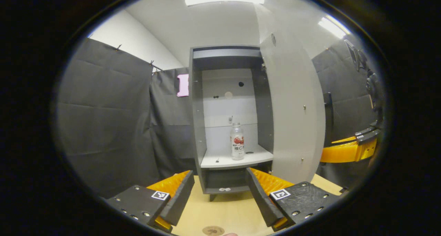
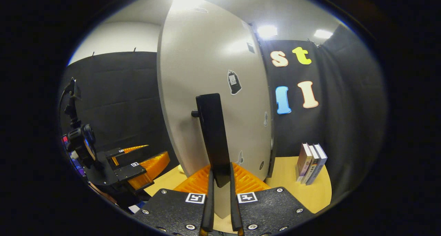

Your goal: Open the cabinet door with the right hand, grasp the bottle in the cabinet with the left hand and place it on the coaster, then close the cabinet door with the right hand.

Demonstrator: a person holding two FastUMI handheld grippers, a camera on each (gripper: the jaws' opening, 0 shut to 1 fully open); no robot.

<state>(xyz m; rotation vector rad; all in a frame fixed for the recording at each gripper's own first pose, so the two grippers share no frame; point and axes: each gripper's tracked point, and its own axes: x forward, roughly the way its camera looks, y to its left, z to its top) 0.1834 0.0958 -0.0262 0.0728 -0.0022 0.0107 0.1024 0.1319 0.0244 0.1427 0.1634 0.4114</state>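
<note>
Left gripper view: the left tool (image 1: 219, 191) hangs over the pale wooden table (image 1: 224, 212) with its two fingers spread wide and nothing between them, aimed at the tall grey cabinet (image 1: 198, 125) standing at the far side of the table. The cabinet's pale grey door (image 1: 293, 119) is swung open to the right. On the cabinet's white lower shelf (image 1: 236, 160) stands the clear plastic bottle with a white cap and a red-and-white label (image 1: 237, 141), upright, slightly right of the shelf's middle and well beyond the left tool's fingertips; it lines up with the gap between the fingers but is untouched. At the near edge of the table, between and below the fingers, lies part of a round brown coaster (image 1: 213, 230). At the right edge of this view, beyond the open door, the right tool (image 1: 348, 150) shows side-on. Right gripper view: the right tool (image 2: 220, 181) has its fingers drawn nearly together on the lower end of the long black bar handle (image 2: 213, 136) mounted upright on the door's outer face (image 2: 206, 74), one finger on each side of it. To the left, farther off, the left tool (image 2: 144, 162) shows with fingers apart. To the right, on the table (image 2: 310, 194), three books (image 2: 311, 163) stand upright together against the black cloth wall.
</note>
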